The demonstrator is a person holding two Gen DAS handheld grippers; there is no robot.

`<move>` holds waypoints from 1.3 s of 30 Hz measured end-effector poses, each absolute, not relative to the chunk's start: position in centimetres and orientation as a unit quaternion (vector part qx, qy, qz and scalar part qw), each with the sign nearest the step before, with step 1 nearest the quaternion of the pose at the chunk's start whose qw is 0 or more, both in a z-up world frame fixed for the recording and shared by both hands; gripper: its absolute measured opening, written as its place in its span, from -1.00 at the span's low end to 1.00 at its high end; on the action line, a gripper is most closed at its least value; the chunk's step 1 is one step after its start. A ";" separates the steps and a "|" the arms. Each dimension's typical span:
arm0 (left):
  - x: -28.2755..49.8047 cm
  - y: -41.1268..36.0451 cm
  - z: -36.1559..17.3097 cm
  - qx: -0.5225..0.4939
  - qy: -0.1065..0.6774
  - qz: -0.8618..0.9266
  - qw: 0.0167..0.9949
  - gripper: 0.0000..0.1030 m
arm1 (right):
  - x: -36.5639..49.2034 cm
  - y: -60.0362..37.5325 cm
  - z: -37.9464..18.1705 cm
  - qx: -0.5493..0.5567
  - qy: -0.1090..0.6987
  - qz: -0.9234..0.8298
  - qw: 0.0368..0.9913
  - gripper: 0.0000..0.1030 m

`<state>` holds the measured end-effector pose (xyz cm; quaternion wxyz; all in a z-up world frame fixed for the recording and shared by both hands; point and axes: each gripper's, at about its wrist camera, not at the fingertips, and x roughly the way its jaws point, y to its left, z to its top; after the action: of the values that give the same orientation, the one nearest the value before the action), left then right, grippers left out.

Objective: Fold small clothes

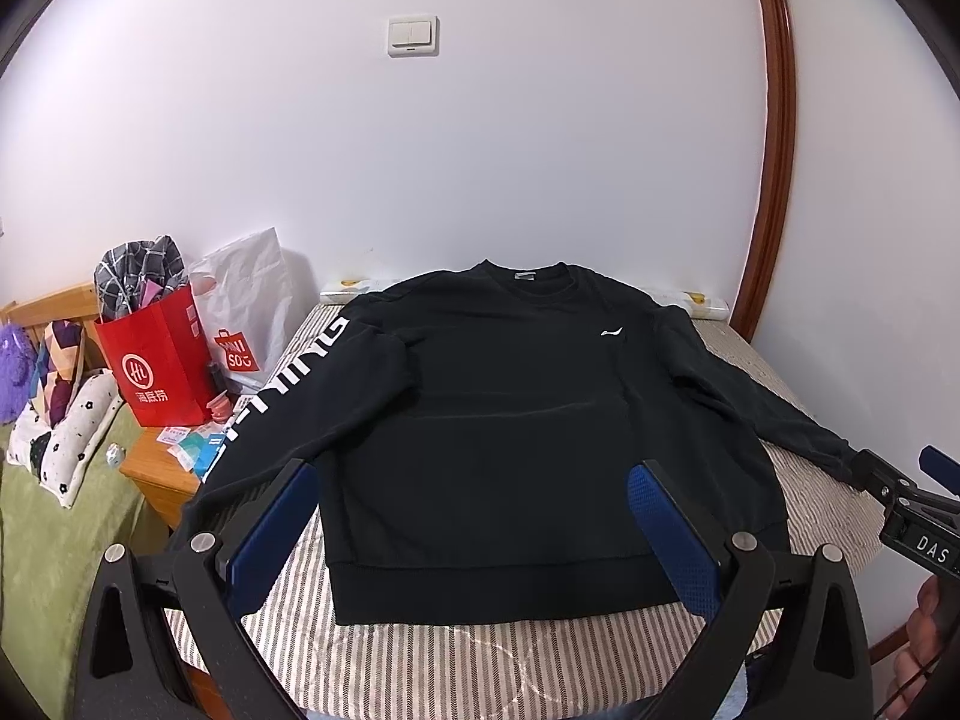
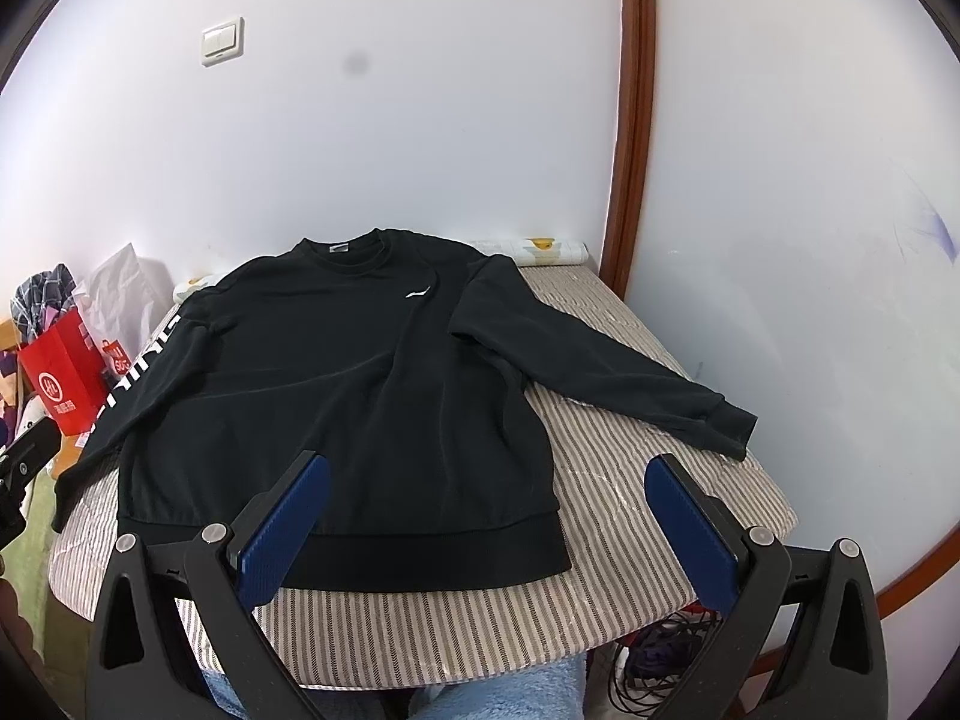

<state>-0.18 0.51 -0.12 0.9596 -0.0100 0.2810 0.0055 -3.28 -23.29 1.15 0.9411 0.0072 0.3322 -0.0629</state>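
Note:
A black sweatshirt (image 1: 492,420) (image 2: 312,372) lies flat, front up, on a striped table cover (image 1: 480,654) (image 2: 630,480), its hem toward me. The sleeve with white lettering (image 1: 288,384) hangs over the left edge. The other sleeve (image 2: 600,372) stretches right, its cuff (image 2: 732,426) on the cover. My left gripper (image 1: 474,516) hovers open above the hem and holds nothing. My right gripper (image 2: 489,528) (image 1: 900,468) is open above the hem's right corner, its right finger (image 2: 690,528) just short of the cuff.
A red paper bag (image 1: 156,360) and a white shopping bag (image 1: 252,312) stand on a wooden nightstand (image 1: 162,480) at left, beside a green bed (image 1: 48,540). A paper roll (image 2: 540,249) lies along the back wall. Cables (image 2: 660,648) lie on the floor at right.

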 end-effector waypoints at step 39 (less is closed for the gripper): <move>-0.4 2.3 0.4 -0.023 0.277 0.008 0.961 1.00 | -3.6 -22.4 1.2 0.003 0.327 -0.060 0.943 1.00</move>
<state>-0.37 2.26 0.42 0.9606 -0.0228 0.2767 0.0079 -3.64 -22.36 1.23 0.9431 0.0032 0.3270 -0.0600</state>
